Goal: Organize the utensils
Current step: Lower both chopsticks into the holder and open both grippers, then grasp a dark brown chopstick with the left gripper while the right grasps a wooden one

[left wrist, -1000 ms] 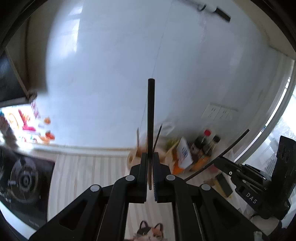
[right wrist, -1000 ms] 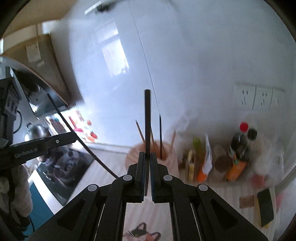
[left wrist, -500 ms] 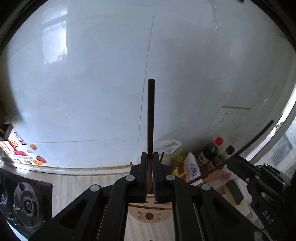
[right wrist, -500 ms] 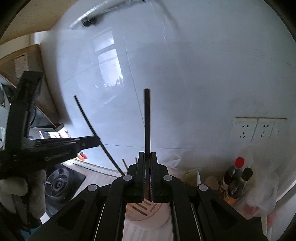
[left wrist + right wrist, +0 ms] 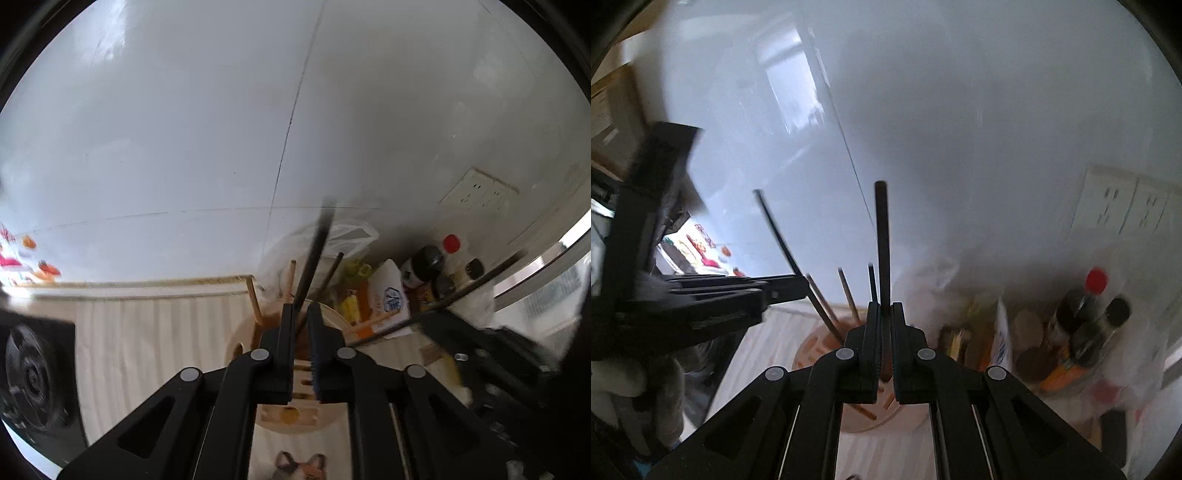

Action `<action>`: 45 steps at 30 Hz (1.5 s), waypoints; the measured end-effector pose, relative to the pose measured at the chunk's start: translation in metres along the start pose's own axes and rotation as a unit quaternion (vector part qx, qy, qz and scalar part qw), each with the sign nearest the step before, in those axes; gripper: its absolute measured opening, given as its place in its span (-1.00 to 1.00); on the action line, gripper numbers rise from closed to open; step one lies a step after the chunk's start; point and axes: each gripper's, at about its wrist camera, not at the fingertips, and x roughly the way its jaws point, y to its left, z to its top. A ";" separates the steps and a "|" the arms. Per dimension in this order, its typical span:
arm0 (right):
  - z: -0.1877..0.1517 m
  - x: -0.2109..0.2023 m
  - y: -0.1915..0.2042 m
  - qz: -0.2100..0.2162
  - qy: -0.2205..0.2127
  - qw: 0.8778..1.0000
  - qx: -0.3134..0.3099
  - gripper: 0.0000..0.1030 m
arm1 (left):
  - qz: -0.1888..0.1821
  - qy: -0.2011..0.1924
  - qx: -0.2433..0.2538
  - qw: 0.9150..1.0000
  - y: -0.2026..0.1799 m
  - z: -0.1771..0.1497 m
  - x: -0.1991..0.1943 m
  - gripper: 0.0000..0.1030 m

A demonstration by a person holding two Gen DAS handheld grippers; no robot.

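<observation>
Chopstick [image 5: 882,243] upright, top leaning away.

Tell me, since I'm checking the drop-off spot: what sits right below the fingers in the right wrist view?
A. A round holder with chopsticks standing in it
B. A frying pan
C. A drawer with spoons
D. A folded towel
A: below the right gripper, shut on a dark chopstick, sits a round holder with several chopsticks standing in it.
</observation>
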 end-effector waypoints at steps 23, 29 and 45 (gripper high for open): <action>-0.198 -0.051 -0.157 -0.105 0.044 0.974 0.197 0.58 | 0.130 -0.014 -0.002 0.991 -0.044 -0.159 0.057 1.00; -0.286 -0.020 -0.207 -0.127 0.155 0.952 0.231 -0.13 | 0.049 0.141 0.003 0.989 -0.091 -0.213 0.155 0.82; -0.350 -0.016 -0.255 -0.136 0.188 0.931 0.282 -0.29 | 0.046 0.224 0.050 0.972 -0.166 -0.255 0.245 -0.90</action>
